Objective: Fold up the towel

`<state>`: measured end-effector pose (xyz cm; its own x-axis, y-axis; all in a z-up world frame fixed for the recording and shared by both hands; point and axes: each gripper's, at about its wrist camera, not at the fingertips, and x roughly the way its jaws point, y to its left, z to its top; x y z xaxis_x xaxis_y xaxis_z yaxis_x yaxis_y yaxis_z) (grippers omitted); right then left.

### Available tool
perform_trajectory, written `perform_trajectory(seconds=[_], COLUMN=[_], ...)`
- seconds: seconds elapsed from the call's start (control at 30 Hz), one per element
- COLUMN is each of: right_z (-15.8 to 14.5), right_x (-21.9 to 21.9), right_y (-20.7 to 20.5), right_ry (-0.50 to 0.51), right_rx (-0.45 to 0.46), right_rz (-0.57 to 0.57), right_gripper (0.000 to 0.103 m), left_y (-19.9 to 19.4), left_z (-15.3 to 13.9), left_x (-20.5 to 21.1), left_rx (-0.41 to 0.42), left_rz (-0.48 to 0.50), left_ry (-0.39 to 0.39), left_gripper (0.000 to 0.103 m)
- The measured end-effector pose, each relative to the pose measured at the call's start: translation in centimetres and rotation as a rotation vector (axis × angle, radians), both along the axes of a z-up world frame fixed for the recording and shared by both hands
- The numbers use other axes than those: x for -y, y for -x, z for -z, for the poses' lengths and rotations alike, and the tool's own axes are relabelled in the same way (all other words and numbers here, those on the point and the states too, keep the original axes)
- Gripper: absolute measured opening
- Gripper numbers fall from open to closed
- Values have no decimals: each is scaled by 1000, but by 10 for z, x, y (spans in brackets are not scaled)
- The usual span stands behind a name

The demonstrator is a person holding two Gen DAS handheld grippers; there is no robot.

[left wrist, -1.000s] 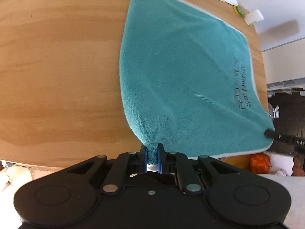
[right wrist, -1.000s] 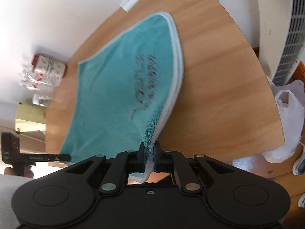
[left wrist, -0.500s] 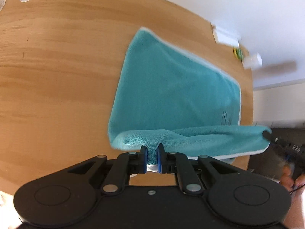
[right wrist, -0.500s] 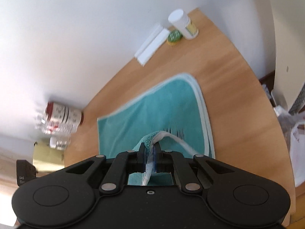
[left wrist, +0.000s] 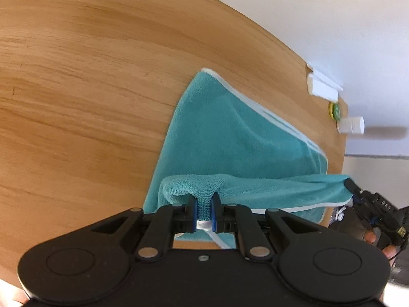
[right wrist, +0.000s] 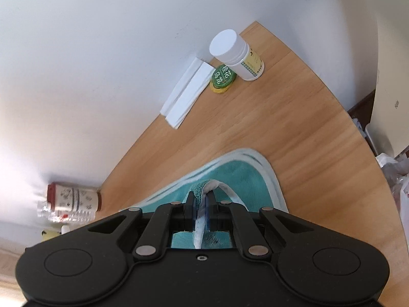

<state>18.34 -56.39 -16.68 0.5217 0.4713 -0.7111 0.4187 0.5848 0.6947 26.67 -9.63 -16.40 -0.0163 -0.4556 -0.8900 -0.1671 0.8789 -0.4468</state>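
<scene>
A teal towel [left wrist: 230, 138] with white edging lies on the wooden table [left wrist: 76, 76], its near edge lifted and carried over the flat part. My left gripper [left wrist: 204, 202] is shut on one near corner of the towel. My right gripper [right wrist: 200, 199] is shut on the other near corner, with the white hem running between its fingers. In the left wrist view the right gripper [left wrist: 368, 202] shows at the right, a hand behind it, and the lifted edge stretches taut between the two grippers. The far corner of the towel [right wrist: 245, 168] lies flat beyond the right gripper.
By the wall stand a white-capped bottle [right wrist: 237, 56], a green round tin [right wrist: 222, 78] and white strips [right wrist: 186, 92]. A red-lidded jar [right wrist: 74, 197] lies at the left beside clear packaging. The table's curved right edge [right wrist: 383, 179] is near, with plastic bags beyond it.
Both grippers have risen and moved forward over the table, carrying the towel's near edge over the flat part. The far wall items now fill the right wrist view.
</scene>
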Motion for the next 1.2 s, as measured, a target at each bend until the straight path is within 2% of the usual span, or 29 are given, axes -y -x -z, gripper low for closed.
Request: perform_trajectory(seconds=[0.17, 0.23, 0.37, 0.43, 0.47, 0.5, 0.6, 0.7, 0.83, 0.87, 0.97, 1.03, 1.2], right_z=[16, 18, 9, 7, 6, 2, -13, -28, -39, -38, -35, -28, -13], right_x=[0, -2, -10, -16, -15, -14, -9, -16, -46, -57, -78, -99, -119], right_y=[-5, -5, -1, -4, -4, -1, 7, 18, 50, 61, 77, 86, 87], right_ry=[13, 52, 170, 218, 228, 270, 317, 382, 436, 450, 462, 501, 533], right_rx=[-33, -48, -33, -74, -77, -75, -41, 12, 99, 119, 142, 160, 154], right_rz=[77, 119, 151, 81, 74, 55, 5, -143, -469, -559, -719, -851, -976], right_gripper=[8, 11, 13, 16, 28, 31, 32, 33, 33, 33, 33, 33, 33], left_y=[-21, -28, -36, -38, -37, -37, -35, -30, -12, -6, 8, 17, 37], left_z=[16, 16, 19, 17, 14, 13, 2, -8, -26, -28, -32, -33, -33], left_x=[-1, 0, 3, 3, 1, 1, -6, -12, -20, -19, -11, -6, 0], left_rx=[-9, 4, 24, 30, 39, 42, 82, 116, 197, 212, 239, 245, 246], left_rz=[-78, -90, -84, -50, -33, -21, 35, 88, 179, 206, 291, 324, 316], left_ry=[22, 29, 60, 71, 55, 44, 11, -22, -88, -120, -217, -245, -290], left_gripper=[12, 16, 38, 41, 44, 45, 49, 50, 50, 50, 50, 50, 52])
